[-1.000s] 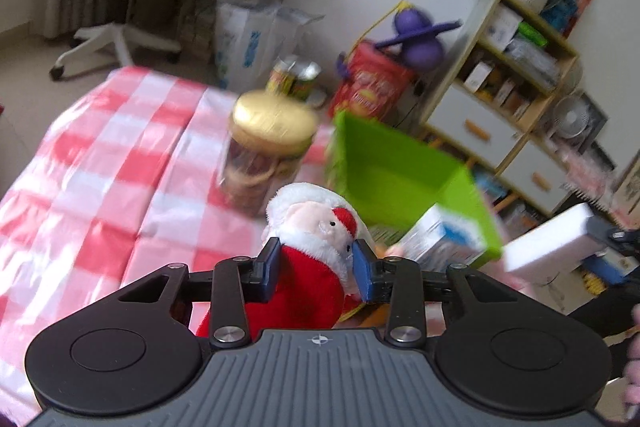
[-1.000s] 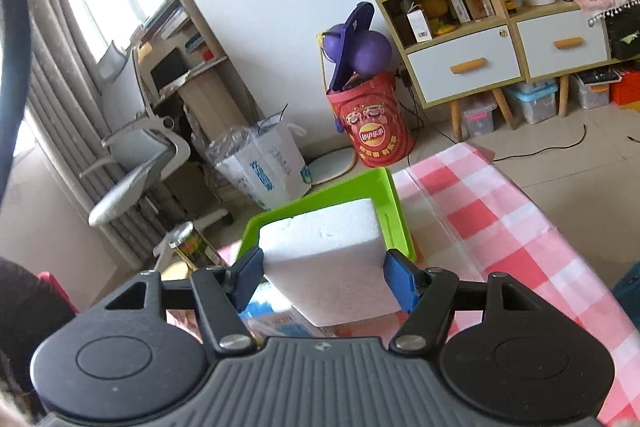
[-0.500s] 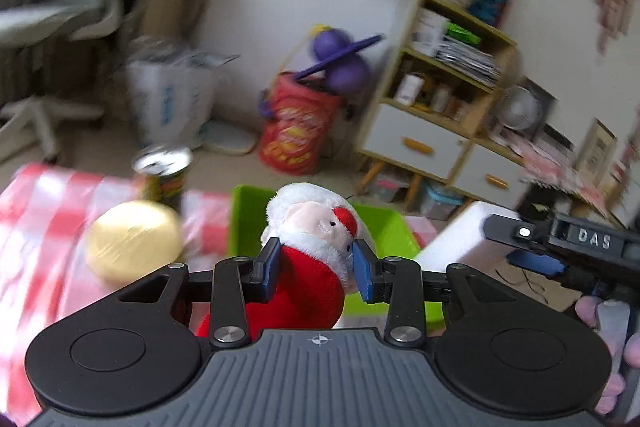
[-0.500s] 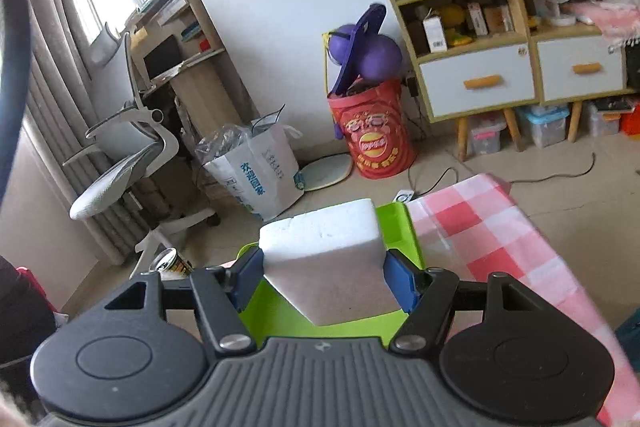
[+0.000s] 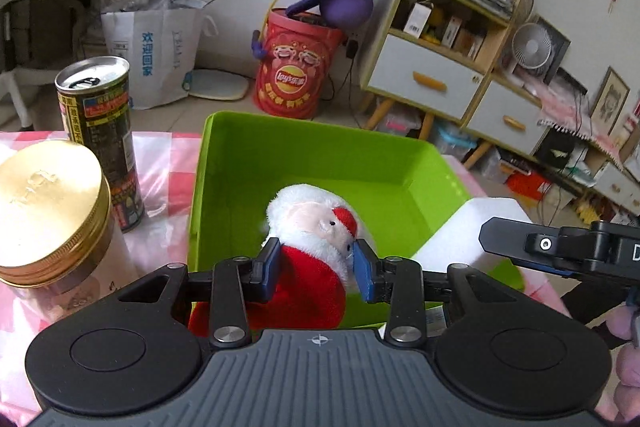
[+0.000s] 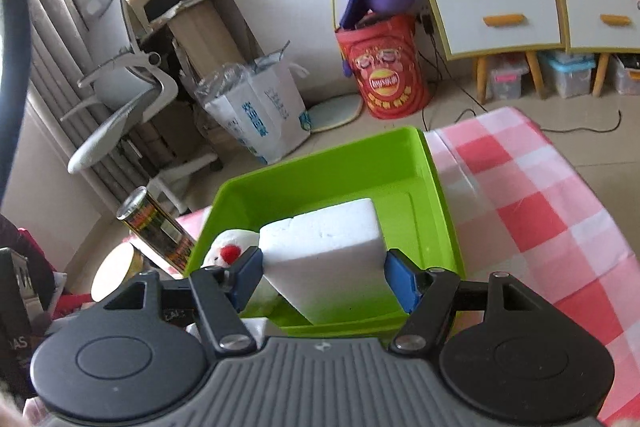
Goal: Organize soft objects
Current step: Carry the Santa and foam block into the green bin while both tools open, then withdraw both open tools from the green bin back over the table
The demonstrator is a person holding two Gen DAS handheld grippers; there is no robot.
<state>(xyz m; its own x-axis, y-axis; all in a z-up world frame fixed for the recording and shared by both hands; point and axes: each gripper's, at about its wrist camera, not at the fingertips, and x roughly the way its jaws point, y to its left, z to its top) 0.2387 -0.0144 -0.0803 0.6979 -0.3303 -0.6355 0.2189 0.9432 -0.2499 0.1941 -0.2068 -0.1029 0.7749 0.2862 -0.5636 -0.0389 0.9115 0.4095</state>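
Observation:
My left gripper (image 5: 316, 269) is shut on a red and white Santa plush (image 5: 316, 227) and holds it over the near part of a bright green bin (image 5: 304, 151). My right gripper (image 6: 324, 277) is shut on a white foam block (image 6: 328, 247) and holds it over the same green bin (image 6: 320, 167). The foam block also shows at the right of the left wrist view (image 5: 472, 227). The Santa plush's head shows to the left of the block in the right wrist view (image 6: 228, 247).
A tall dark drink can (image 5: 100, 131) and a gold-lidded jar (image 5: 52, 211) stand left of the bin on the pink checked tablecloth (image 6: 540, 211). Beyond the table are a red Lay's bucket (image 5: 292, 75), a shelf unit with drawers (image 5: 440, 39) and an office chair (image 6: 124, 99).
Both grippers have moved forward and down over the green bin with their objects still held. The bin now looks closer and larger in both views.

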